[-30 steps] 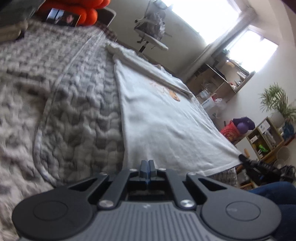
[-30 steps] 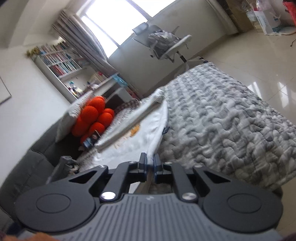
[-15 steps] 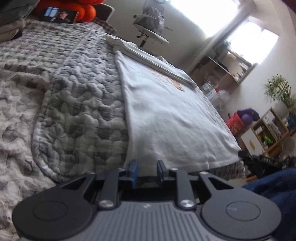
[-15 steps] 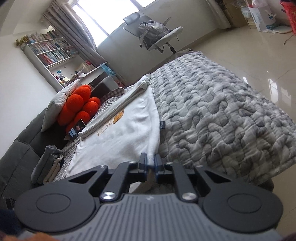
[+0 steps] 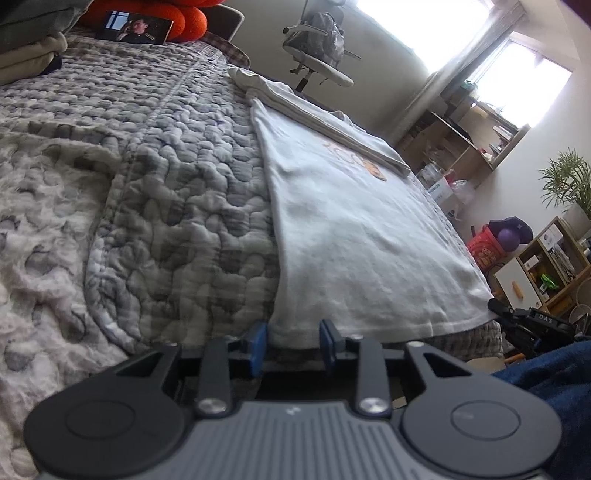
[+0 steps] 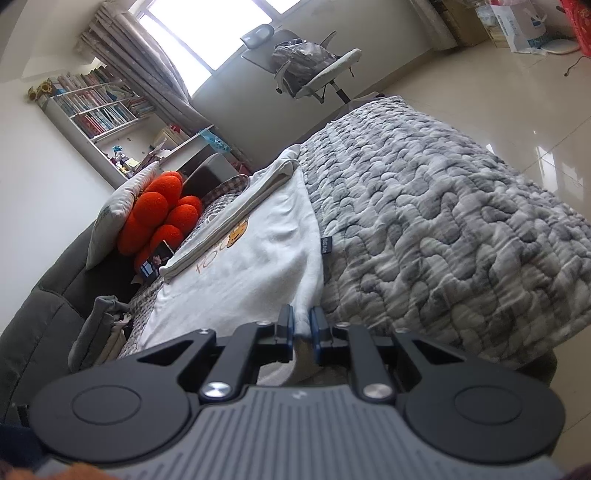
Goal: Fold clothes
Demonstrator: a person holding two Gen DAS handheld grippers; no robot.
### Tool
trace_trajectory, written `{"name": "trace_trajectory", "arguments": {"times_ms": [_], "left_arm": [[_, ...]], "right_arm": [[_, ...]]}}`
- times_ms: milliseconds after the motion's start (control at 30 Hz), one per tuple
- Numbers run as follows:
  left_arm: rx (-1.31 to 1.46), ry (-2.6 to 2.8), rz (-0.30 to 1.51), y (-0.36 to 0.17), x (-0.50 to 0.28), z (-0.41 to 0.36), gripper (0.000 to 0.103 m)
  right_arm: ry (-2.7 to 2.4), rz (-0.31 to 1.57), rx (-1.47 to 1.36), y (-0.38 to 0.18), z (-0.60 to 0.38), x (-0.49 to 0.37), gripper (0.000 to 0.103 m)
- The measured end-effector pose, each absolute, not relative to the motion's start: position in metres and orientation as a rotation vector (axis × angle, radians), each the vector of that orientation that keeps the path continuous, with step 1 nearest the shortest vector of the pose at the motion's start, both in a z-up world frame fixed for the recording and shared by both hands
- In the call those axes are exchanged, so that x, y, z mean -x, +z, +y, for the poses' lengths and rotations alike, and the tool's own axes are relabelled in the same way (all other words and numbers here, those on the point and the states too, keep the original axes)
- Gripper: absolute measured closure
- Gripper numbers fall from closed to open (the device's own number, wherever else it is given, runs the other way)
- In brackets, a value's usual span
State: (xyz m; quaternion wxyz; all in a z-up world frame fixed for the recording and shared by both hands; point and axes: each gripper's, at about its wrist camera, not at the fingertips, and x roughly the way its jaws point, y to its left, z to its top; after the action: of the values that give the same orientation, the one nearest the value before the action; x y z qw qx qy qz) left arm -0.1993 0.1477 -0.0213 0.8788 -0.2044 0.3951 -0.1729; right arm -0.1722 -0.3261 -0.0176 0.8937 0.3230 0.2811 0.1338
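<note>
A white T-shirt (image 5: 351, 229) with an orange print lies flat on the grey quilt (image 5: 184, 184), one side folded inward as a long strip (image 5: 325, 118). My left gripper (image 5: 291, 332) is at the near left hem corner. Its jaws are opening, and the hem lies loosely between the blue pads (image 5: 257, 339), which do not press it. My right gripper (image 6: 302, 321) is at the other near corner of the T-shirt (image 6: 258, 266). Its jaws are opening slightly, but a pinch of cloth still fills the narrow gap. Its black body (image 5: 532, 319) shows in the left wrist view.
An orange cushion (image 6: 159, 214) and a photo card (image 5: 136, 27) lie at the head end, with a pile of folded clothes (image 6: 103, 314) beside the shirt. An office chair (image 6: 310, 70) stands past the bed. A person's blue-clad leg (image 5: 554, 369) is at my right. The quilt (image 6: 443, 221) drops to a glossy floor.
My left jaws went from shut to well apart, and the hem now lies slack between them. My right jaws widened only a little. Both hands stayed near the hem.
</note>
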Motion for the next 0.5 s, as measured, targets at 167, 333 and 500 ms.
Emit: {"name": "trace_trajectory", "arguments": {"times_ms": [167,333,500], "left_arm": [[0.436,-0.365,0.821,-0.0245,0.1955,0.1475,0.064],[0.482,-0.366,0.821,-0.0276,0.1940,0.1523,0.064],[0.485,-0.362,0.823,-0.0279,0.1933,0.1517,0.064]], "right_arm": [[0.274,0.584,-0.675,-0.0173,-0.3263,0.1723,0.087],[0.268,0.589,-0.682,-0.0184,-0.3267,0.1707,0.087],[0.266,0.589,-0.684,-0.0175,-0.3272,0.1713,0.087]]}}
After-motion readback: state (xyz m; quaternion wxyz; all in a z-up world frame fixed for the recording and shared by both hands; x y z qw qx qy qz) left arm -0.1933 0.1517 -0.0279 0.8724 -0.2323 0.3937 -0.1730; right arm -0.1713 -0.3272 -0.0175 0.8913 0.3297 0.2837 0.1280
